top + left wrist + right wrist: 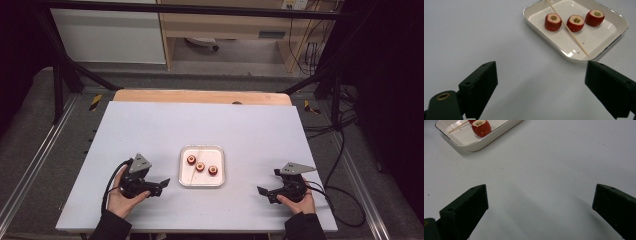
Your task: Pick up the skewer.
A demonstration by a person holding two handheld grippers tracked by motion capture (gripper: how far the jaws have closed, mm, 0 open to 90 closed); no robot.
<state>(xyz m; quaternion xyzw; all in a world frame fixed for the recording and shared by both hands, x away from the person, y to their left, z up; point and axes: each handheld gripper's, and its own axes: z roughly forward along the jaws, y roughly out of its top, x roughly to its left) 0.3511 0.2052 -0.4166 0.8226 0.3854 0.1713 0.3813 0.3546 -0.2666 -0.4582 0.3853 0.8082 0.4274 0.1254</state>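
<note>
A small white tray sits in the middle of the table and holds three red cored fruit pieces in a row. A thin wooden skewer lies loose across the tray, beside the pieces. My left gripper rests on the table left of the tray, jaws pointing toward it. In its own view the left gripper stands open and empty. My right gripper rests right of the tray, also open and empty. One fruit piece and the tray wall appear at upper left.
The white tabletop has a wooden strip along its far edge. Black frame posts, cables and furniture stand beyond and beside the table. Each gripper trails a cable toward the near edge.
</note>
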